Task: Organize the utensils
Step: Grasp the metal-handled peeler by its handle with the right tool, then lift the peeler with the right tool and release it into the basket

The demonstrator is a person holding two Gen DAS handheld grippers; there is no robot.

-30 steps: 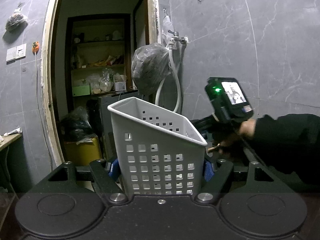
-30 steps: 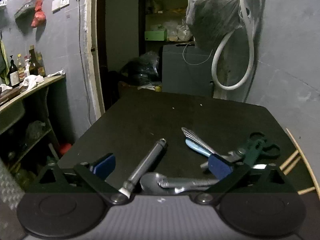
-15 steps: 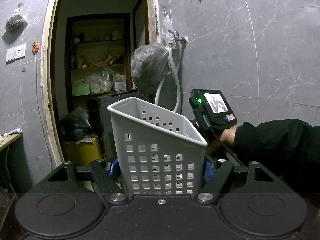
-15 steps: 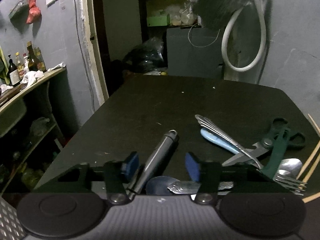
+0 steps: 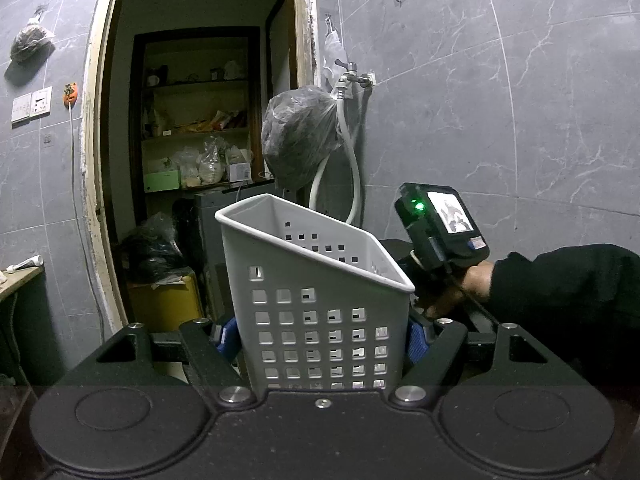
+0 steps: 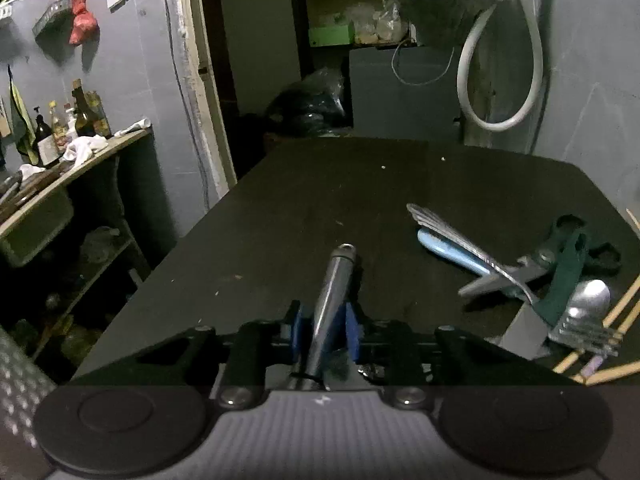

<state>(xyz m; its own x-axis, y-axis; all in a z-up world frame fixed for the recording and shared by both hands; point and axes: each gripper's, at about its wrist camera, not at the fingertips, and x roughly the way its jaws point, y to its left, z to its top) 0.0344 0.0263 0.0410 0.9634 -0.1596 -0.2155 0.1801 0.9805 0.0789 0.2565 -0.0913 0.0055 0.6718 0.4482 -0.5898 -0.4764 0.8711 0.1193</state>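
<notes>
While the left gripper [image 5: 322, 340] pinches the white slotted basket [image 5: 312, 276] across its lower walls and holds it upright with the open top clear, the work is on the other side. The right gripper [image 6: 325, 326] has just been closing, and its blue pads now sit against both sides of a metal handle [image 6: 334, 288] that lies on the dark table [image 6: 360, 184]. That handle runs straight out between the fingers, along the line the gripper points, its rounded end farthest away; what sits at its near end is hidden under the gripper body. To the right, well apart from the held handle, lies the rest of the pile: a blue-handled utensil [image 6: 448, 250], green scissors [image 6: 568, 260], a spoon [image 6: 592, 296], a fork [image 6: 584, 330] and chopsticks [image 6: 616, 316]. Seen from the left wrist, the right hand [image 5: 468, 280] is just beyond the basket's right wall. So the likely move is short: lift, tip the handle upright, and carry it leftward over the rim.
</notes>
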